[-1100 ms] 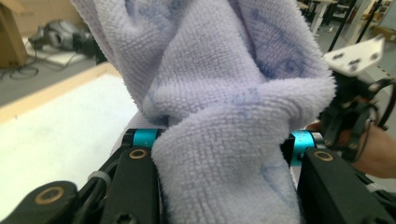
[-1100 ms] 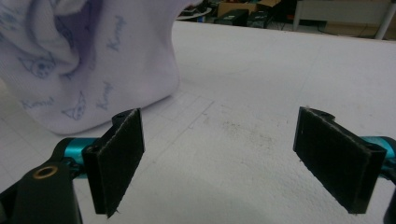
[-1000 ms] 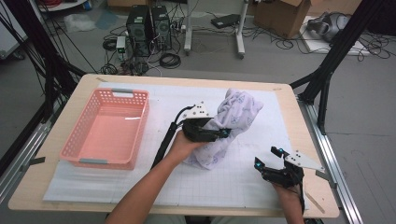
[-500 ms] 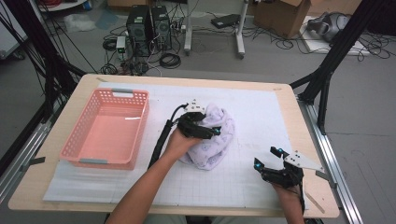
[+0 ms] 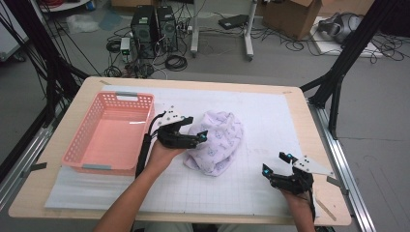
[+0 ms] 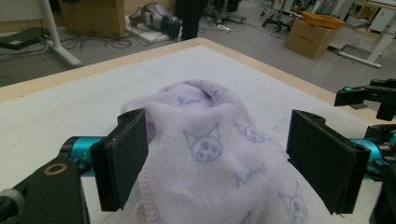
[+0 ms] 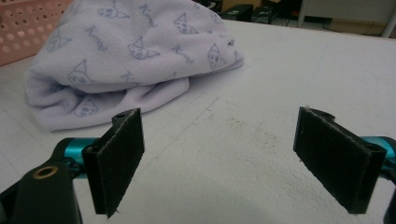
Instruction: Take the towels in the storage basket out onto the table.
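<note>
A lilac fleece cloth (image 5: 216,143) printed with cartoon faces lies in a crumpled heap on the white mat, mid-table. My left gripper (image 5: 200,137) sits at the cloth's left edge, pointing right. Its jaws have just been opening and now stand wide. In the left gripper view the cloth (image 6: 210,154) bulges up between the pads without being pinched. My right gripper (image 5: 276,163) rests near the front right of the table, open and empty, apart from the cloth. Ahead of its jaws in the right gripper view, the cloth (image 7: 126,51) lies to the left.
A pink plastic basket (image 5: 88,165) stands on the left of the table, just beside my left hand. The grid-marked white mat (image 5: 270,116) covers most of the wooden tabletop (image 5: 309,125). Cables, computer towers and boxes lie on the floor beyond the far edge.
The cloth, held up in my left gripper a second ago, has dropped into a heap on the mat. That gripper let go and drew back leftward. My right gripper stayed put.
</note>
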The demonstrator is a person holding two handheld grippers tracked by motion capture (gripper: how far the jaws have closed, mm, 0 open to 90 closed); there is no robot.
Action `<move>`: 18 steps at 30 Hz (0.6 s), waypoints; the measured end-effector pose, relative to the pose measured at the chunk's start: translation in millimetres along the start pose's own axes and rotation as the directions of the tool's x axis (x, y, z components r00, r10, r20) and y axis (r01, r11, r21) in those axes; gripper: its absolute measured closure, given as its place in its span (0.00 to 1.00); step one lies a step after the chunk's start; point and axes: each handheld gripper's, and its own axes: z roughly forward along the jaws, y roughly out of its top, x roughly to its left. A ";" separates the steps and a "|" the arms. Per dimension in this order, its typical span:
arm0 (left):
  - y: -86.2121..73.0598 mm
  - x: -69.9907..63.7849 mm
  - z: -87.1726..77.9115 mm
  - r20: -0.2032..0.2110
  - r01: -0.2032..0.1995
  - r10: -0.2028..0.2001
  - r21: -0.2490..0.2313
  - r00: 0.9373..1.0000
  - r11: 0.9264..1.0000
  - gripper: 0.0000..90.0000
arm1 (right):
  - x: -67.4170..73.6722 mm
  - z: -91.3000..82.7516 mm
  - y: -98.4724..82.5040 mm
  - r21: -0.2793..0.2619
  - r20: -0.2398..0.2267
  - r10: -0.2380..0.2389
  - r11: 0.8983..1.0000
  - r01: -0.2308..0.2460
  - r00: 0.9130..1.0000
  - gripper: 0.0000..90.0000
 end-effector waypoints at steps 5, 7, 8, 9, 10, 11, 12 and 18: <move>-3.3 2.8 -7.6 -0.018 0.000 0.000 0.001 1.000 1.000 0.24 | -1.2 0.8 0.2 0.004 -0.002 0.007 1.000 -0.007 1.000 0.17; -3.8 2.9 -6.6 -0.014 -0.004 0.004 0.002 1.000 1.000 0.24 | -0.9 0.5 0.3 0.002 -0.003 0.008 1.000 -0.008 1.000 0.17; -4.1 2.7 -5.5 -0.012 -0.007 0.007 0.000 1.000 1.000 0.24 | -1.1 0.4 0.1 -0.003 -0.003 -0.004 1.000 0.004 1.000 0.17; -4.4 2.5 -4.4 -0.007 -0.010 0.010 0.002 1.000 1.000 0.24 | 0.1 0.1 0.0 -0.002 -0.007 0.002 1.000 -0.002 1.000 0.17; -4.7 2.1 -3.1 -0.007 -0.012 0.012 0.003 1.000 1.000 0.24 | -0.2 -0.1 0.0 -0.003 -0.007 -0.010 1.000 0.010 1.000 0.17; -4.9 1.6 -2.2 -0.007 -0.014 0.014 0.005 1.000 1.000 0.24 | 0.4 -0.1 0.0 -0.001 -0.009 -0.008 1.000 0.008 1.000 0.17; -5.0 0.6 -1.4 -0.004 -0.012 0.012 0.003 1.000 1.000 0.24 | 0.4 0.2 0.0 -0.003 -0.009 -0.014 1.000 0.014 1.000 0.17; -3.7 -0.1 -3.2 0.010 -0.011 0.011 -0.006 1.000 1.000 0.24 | 1.2 0.6 0.1 0.003 -0.004 -0.015 1.000 0.015 1.000 0.17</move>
